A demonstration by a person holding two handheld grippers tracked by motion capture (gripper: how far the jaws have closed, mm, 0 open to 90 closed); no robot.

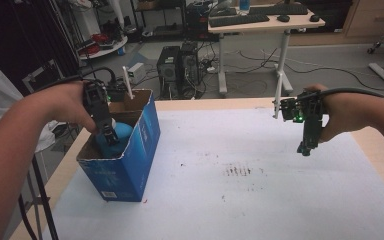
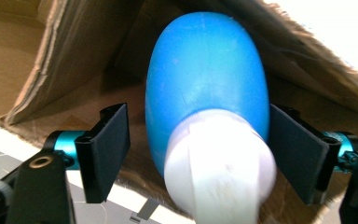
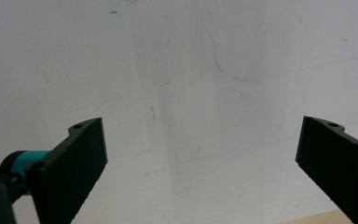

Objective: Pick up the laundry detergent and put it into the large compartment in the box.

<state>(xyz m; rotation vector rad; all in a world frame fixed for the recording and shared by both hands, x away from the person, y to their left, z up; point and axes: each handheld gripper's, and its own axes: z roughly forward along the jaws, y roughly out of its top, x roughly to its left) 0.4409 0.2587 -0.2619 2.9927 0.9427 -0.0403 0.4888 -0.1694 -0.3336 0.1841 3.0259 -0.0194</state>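
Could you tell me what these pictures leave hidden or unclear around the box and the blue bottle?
- Blue bottle: its white cap end is blurred in the left gripper view, and the frame's bottom edge crops it.
- Box: in the high view its walls and the left tongs hide the floor.
- Whether the left pads touch the bottle: unclear.
- White stick in the box: too small to identify.

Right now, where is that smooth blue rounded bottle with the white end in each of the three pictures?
High view: the blue rounded bottle sits inside the open blue cardboard box at left, under the left claw.
Left gripper view: it is at the centre, between the two open black jaws, white end nearest the camera.
Right gripper view: not in it.
Shared landmark: the box's brown inner wall.
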